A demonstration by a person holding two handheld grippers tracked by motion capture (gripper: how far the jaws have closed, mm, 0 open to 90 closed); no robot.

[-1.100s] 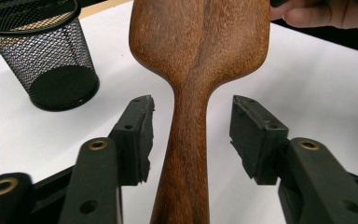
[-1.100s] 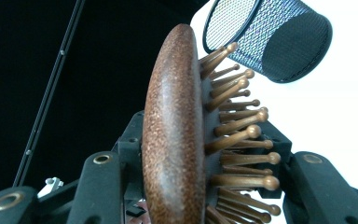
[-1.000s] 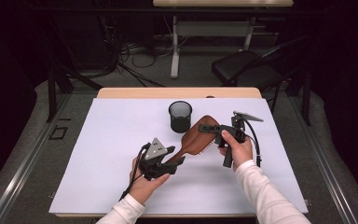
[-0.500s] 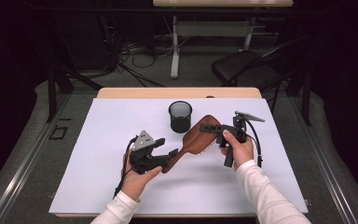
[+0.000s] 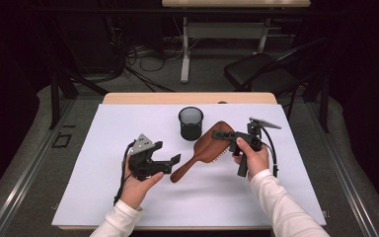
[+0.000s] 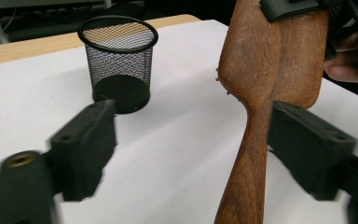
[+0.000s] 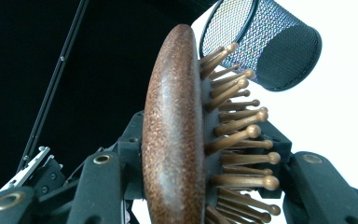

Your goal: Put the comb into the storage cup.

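The right gripper [image 5: 225, 134] pinches the wooden hairbrush [image 5: 205, 150] by its head, at four o'clock from the mesh cup [image 5: 191, 123]; the left gripper [image 5: 170, 154], jaws just spread, clears the handle. Best lifted slowly, handle aimed downward into the cup.

Bright overhead light washes the white worktop [image 5: 103, 197] evenly, shadows soft and short; the room behind stays dark. The left gripper view blurs its near jaws; the right blows out white.
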